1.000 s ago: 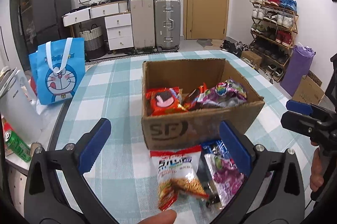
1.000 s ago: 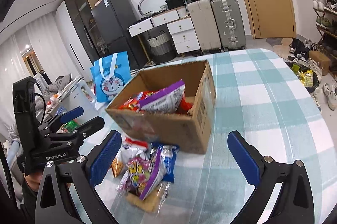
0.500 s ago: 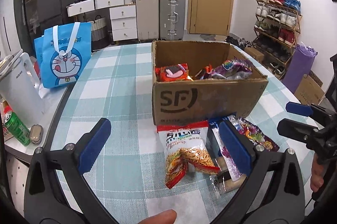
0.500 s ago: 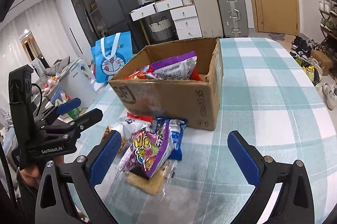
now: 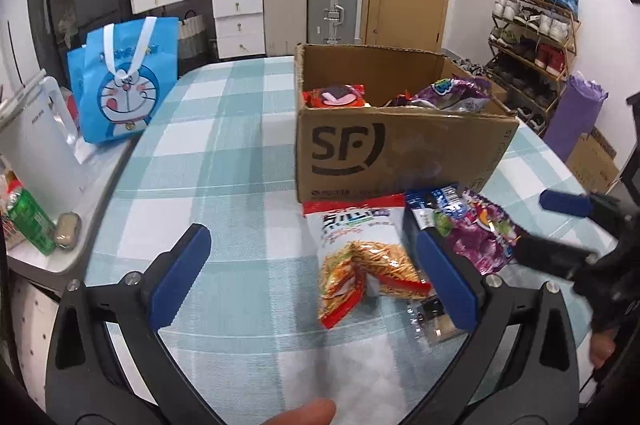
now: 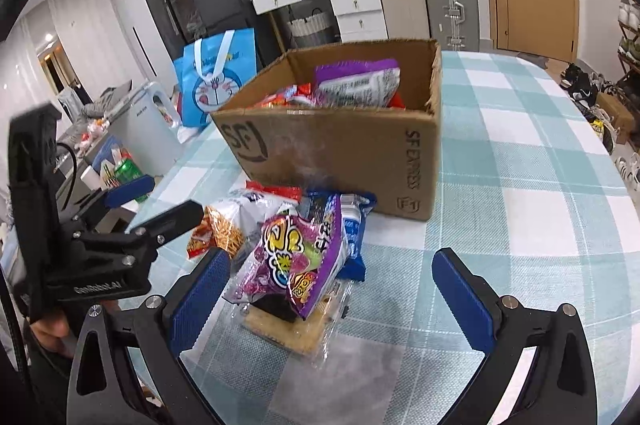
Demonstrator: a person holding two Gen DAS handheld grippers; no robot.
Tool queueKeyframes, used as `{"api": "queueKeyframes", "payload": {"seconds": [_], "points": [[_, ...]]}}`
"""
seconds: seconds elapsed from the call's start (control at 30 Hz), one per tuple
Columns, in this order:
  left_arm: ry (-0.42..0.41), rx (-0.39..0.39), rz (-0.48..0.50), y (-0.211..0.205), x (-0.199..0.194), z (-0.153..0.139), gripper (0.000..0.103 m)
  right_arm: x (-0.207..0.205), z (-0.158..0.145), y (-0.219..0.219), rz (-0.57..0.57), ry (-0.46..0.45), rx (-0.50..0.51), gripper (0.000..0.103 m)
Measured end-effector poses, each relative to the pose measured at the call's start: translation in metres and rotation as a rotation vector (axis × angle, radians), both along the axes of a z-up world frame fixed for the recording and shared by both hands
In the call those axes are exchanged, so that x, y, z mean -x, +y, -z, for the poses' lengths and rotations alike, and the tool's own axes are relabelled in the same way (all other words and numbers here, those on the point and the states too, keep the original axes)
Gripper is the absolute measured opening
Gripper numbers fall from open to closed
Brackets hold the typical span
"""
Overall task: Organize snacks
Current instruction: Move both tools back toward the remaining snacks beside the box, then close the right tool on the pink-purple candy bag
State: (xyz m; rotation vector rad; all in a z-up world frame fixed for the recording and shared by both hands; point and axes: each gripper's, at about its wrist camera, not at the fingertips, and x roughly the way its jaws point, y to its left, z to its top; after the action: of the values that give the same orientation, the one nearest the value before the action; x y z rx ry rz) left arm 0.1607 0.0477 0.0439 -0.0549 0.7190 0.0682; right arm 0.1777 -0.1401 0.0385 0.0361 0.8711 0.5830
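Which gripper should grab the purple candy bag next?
Likely right. The right gripper is open with the purple candy bag lying between its fingers on top of the pile; the left gripper frames the white noodle-snack bag.

Brown cardboard box [image 5: 400, 149], black logo. Surface [image 5: 224, 129] teal-and-white checked. Purple snack bag [image 6: 296, 257], yellow lettering. White-and-red snack bag [image 5: 360, 245]. Blue tote bag [image 5: 124, 93], cartoon cat face. Blue gripper pads [image 6: 200, 297].
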Motion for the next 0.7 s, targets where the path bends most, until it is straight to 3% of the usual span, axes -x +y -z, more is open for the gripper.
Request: {"api": "queueKeyframes", "payload": {"seconds": [0.17,0.53,0.7], "points": [[-0.007,-0.065,-0.006,-0.005,-0.003,0.005,0.103,-0.001,0.006,0.003,-0.013,0.017,0.015,0.102],[0.046,-0.036,-0.017,0.003,-0.016,0.024,0.103,-0.005,0.033,0.020,-0.042,0.070,0.052,0.102],[0.051,-0.040,-0.008,0.002,-0.019,0.028,0.103,-0.002,0.043,0.032,-0.064,0.065,0.083,0.086]]}}
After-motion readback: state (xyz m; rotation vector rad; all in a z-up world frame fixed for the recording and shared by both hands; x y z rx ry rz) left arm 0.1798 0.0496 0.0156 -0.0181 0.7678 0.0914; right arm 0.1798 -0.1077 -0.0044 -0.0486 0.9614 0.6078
